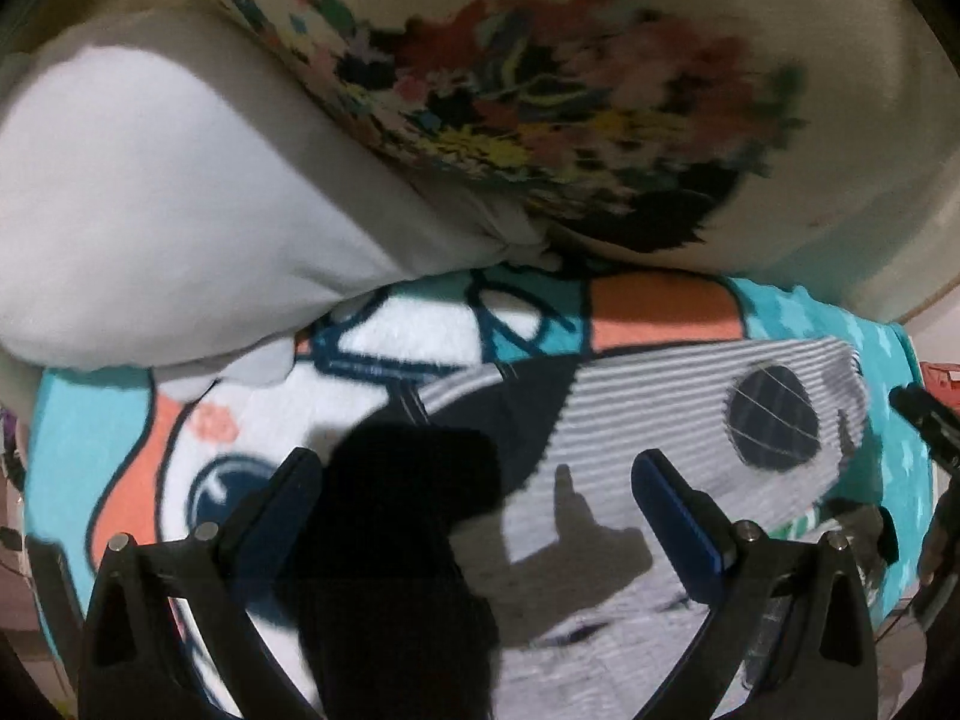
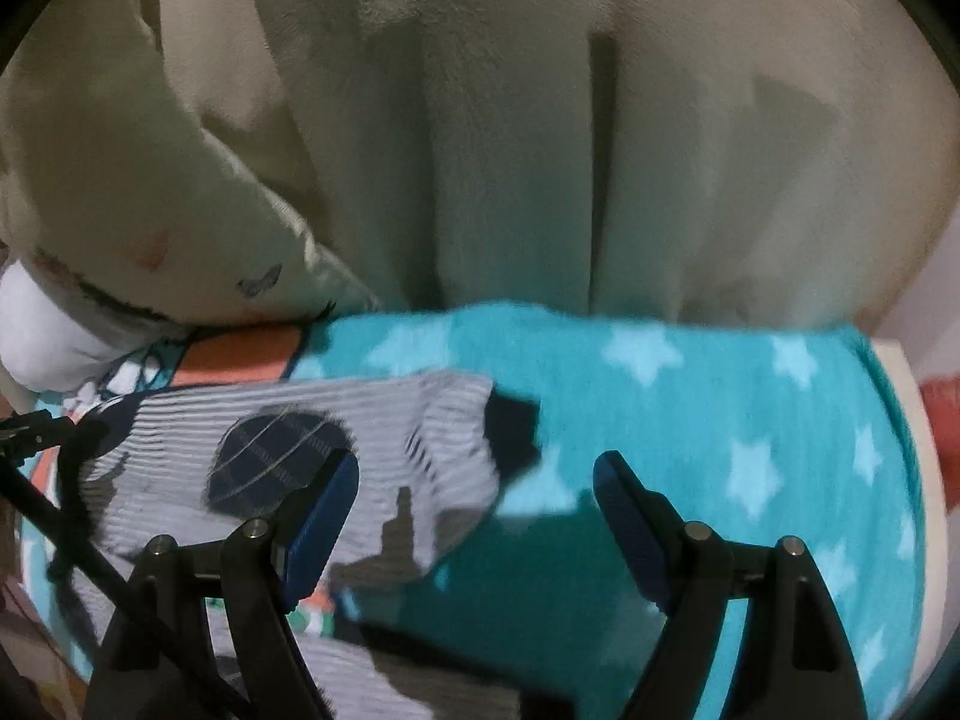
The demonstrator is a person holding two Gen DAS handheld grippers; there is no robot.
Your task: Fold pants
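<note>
Small grey-striped pants (image 1: pixel 630 396) with a round navy patch (image 1: pixel 774 420) lie spread on a teal star blanket (image 2: pixel 720 420). My left gripper (image 1: pixel 477 474) hangs open just above them, with striped cloth and a black shape (image 1: pixel 408 510) between its fingers; I cannot tell whether that shape is cloth or shadow. In the right wrist view the pants (image 2: pixel 180 498) lie at the left, their navy cuff (image 2: pixel 510 426) pointing right. My right gripper (image 2: pixel 474 474) is open over the cuff end, its left fingertip (image 2: pixel 336 480) over the navy patch (image 2: pixel 282 456). Nothing is gripped.
A white pillow (image 1: pixel 150 198) and a floral cushion (image 1: pixel 540 90) lean at the back of the blanket. Cream plush fabric (image 2: pixel 540 150) rises behind it in the right wrist view. A red object (image 2: pixel 942 414) shows past the blanket's right edge.
</note>
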